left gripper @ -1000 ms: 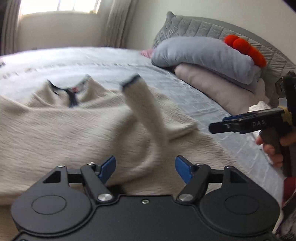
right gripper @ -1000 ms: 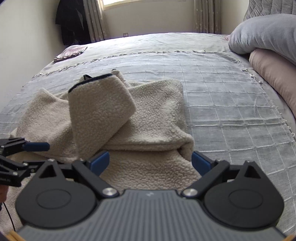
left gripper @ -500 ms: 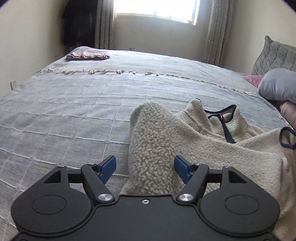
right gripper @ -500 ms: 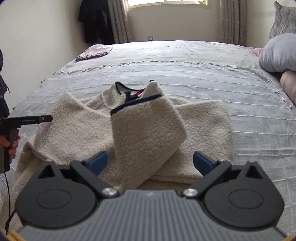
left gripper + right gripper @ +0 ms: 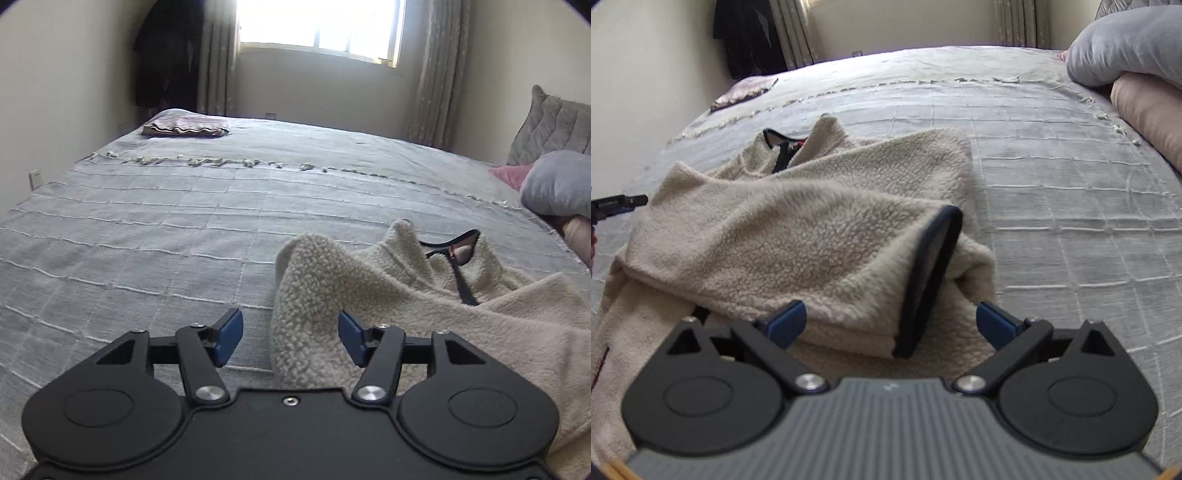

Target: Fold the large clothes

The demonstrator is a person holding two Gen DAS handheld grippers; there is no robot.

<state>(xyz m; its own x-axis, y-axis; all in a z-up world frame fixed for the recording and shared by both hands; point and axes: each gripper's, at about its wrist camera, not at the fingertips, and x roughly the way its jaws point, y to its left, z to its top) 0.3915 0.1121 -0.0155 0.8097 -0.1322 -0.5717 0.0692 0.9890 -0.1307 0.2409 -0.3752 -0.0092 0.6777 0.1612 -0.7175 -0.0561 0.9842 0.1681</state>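
Observation:
A cream fleece pullover (image 5: 820, 221) with dark trim lies on the grey bed. Its collar and zip (image 5: 458, 258) point toward the window. One sleeve lies across the body, its dark-edged cuff (image 5: 931, 273) standing open between my right fingers. My right gripper (image 5: 890, 321) is open just above that cuff. My left gripper (image 5: 290, 338) is open at the pullover's left edge, where a raised fold of fleece (image 5: 306, 295) sits between the blue pads without being pinched. The left gripper's tip shows at the left edge of the right wrist view (image 5: 617, 203).
The grey quilted bedspread (image 5: 147, 240) spreads to the left and far side. A folded pinkish cloth (image 5: 184, 127) lies at the far corner. Pillows (image 5: 1126, 62) are stacked at the right. Dark clothes hang by the curtain (image 5: 159, 55).
The sleeve that stood upright between my right fingers has dropped flat across the body. My left gripper swung from facing the pillows to the pullover's left edge, facing the window.

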